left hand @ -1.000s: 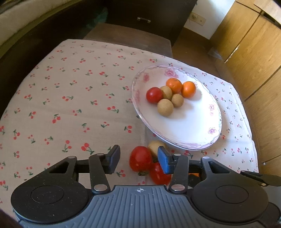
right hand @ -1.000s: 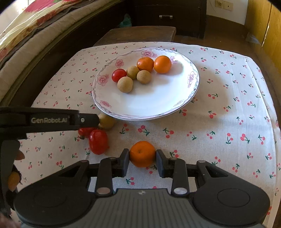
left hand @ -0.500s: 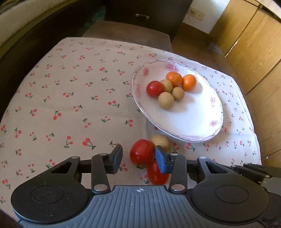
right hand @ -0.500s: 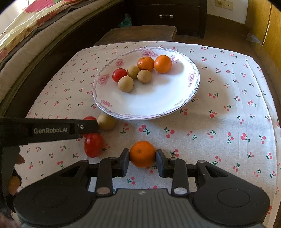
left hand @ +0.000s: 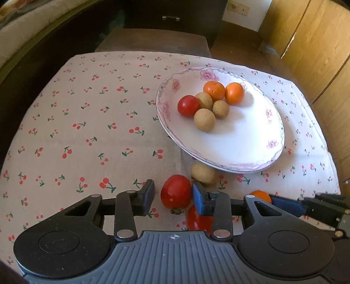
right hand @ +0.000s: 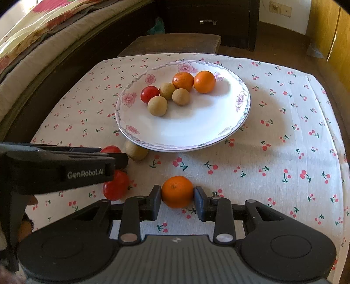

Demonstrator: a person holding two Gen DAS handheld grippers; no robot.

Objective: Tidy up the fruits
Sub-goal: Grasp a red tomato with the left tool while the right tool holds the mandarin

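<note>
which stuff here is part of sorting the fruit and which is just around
Job: plate with fruit on it; orange in right gripper; tomato between left gripper fingers; second tomato; tan fruit.
Around: cherry tablecloth, bed, dark cabinet.

Left hand-held gripper narrowing, right clamped

Cherry-print tablecloth, floral plate, two tomatoes, orange
</note>
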